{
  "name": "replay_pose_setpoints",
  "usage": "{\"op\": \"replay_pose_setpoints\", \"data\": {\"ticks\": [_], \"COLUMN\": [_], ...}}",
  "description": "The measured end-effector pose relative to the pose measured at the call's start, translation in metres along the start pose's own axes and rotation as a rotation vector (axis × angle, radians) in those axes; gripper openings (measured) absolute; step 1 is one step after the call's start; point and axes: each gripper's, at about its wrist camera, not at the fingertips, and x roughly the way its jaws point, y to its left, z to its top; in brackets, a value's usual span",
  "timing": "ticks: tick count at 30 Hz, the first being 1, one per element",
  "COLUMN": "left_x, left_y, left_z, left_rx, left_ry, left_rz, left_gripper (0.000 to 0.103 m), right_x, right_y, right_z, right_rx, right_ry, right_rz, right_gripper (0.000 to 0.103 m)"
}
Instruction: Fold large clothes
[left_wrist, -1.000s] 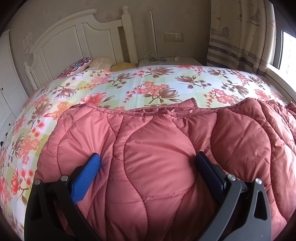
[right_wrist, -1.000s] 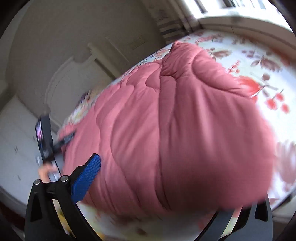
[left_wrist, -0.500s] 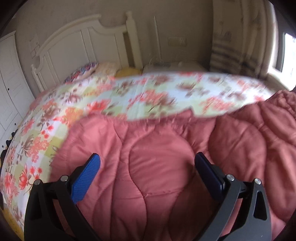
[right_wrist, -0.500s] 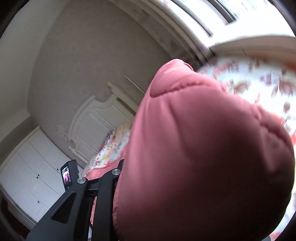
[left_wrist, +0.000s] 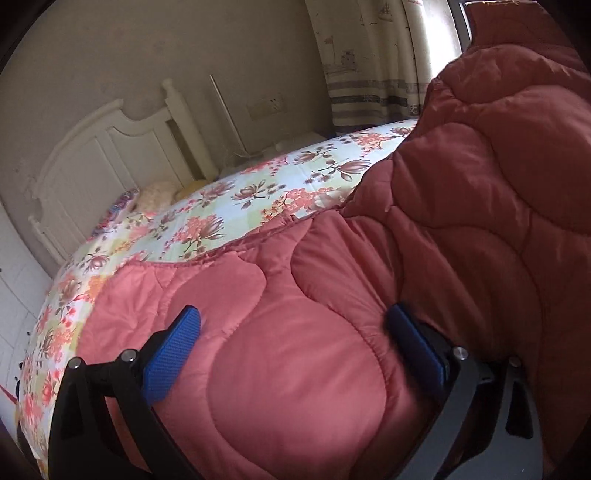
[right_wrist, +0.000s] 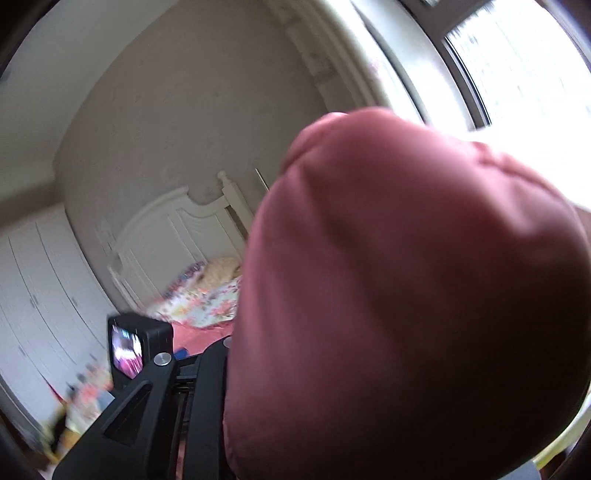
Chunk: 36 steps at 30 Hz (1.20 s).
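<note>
Right hand-held gripper (right_wrist: 295, 387) is clamping the pink quilted comforter (left_wrist: 295, 369), lifting its right end off the floral bed (left_wrist: 229, 206). Left hand-held gripper (left_wrist: 295, 332) is gaping wide, nearest the flat left end, pads straddling the fabric without pinching it.

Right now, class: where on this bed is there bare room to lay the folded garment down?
Free: the floral sheet between the pink quilted coat and the pillows by the headboard. Crowded: the near side, under the coat, and the pillow corner.

Window (right_wrist: 524, 62) glare blows out one motion-blurred view; fisheye edges darken.
</note>
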Motion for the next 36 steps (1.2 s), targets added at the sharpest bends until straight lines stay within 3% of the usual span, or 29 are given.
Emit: {"op": "replay_pose_setpoints", "data": {"ticks": [2, 5, 8, 10, 13, 16, 20, 24, 26, 28, 30, 34, 36], "left_x": [-0.012, -0.010, 0.030, 0.056, 0.069, 0.042, -0.022, -0.029, -0.038, -0.049, -0.071, -0.095, -0.102], "left_y": [0.021, 0.040, 0.044, 0.036, 0.031, 0.047, 0.059, 0.022, 0.023, 0.049, 0.095, 0.198, 0.234], "left_z": [0.013, 0.032, 0.043, 0.040, 0.034, 0.030, -0.001, -0.038, -0.048, -0.048, -0.049, -0.061, -0.069], "left_rx": [-0.057, -0.093, -0.094, -0.067, -0.060, -0.139, -0.247, -0.154, -0.133, -0.181, -0.289, -0.546, -0.636], "left_ry": [-0.038, -0.061, 0.037, 0.101, 0.129, 0.069, -0.048, 0.008, -0.033, -0.053, -0.132, -0.210, -0.226], "left_rz": [-0.004, 0.059, 0.090, 0.063, 0.024, 0.040, -0.034, -0.133, -0.133, -0.176, -0.133, -0.048, -0.039], "left_gripper": [0.101, 0.101, 0.101, 0.101, 0.101, 0.101, 0.101, 0.101, 0.100, 0.100, 0.101, 0.101, 0.101], "right_x": [0.003, 0.002, 0.000, 0.000, 0.004, 0.012, 0.015, 0.020, 0.016, 0.021, 0.023, 0.028, 0.033], "right_y": [0.014, 0.028, 0.051, 0.071, 0.090, 0.097, 0.102, 0.110, 0.116, 0.129, 0.143, 0.176, 0.193], "right_z": [-0.001, 0.001, -0.003, -0.005, -0.007, -0.006, -0.004, -0.005, -0.008, -0.015, -0.021, -0.039, -0.053], "right_rx": [-0.052, -0.104, -0.178, -0.244, -0.301, -0.310, -0.316, -0.319, -0.331, -0.373, -0.446, -0.590, -0.672], "right_ry": [-0.005, -0.013, -0.023, -0.027, -0.020, -0.009, 0.002, 0.000, 0.004, 0.018, 0.007, -0.005, -0.006], "right_rz": [-0.016, -0.033, -0.043, -0.041, -0.037, -0.057, -0.083, -0.105, -0.104, -0.111, -0.136, -0.181, -0.203], "right_gripper": [0.034, 0.034, 0.034, 0.034, 0.034, 0.034, 0.034, 0.034, 0.034, 0.034, 0.034, 0.035, 0.035]}}
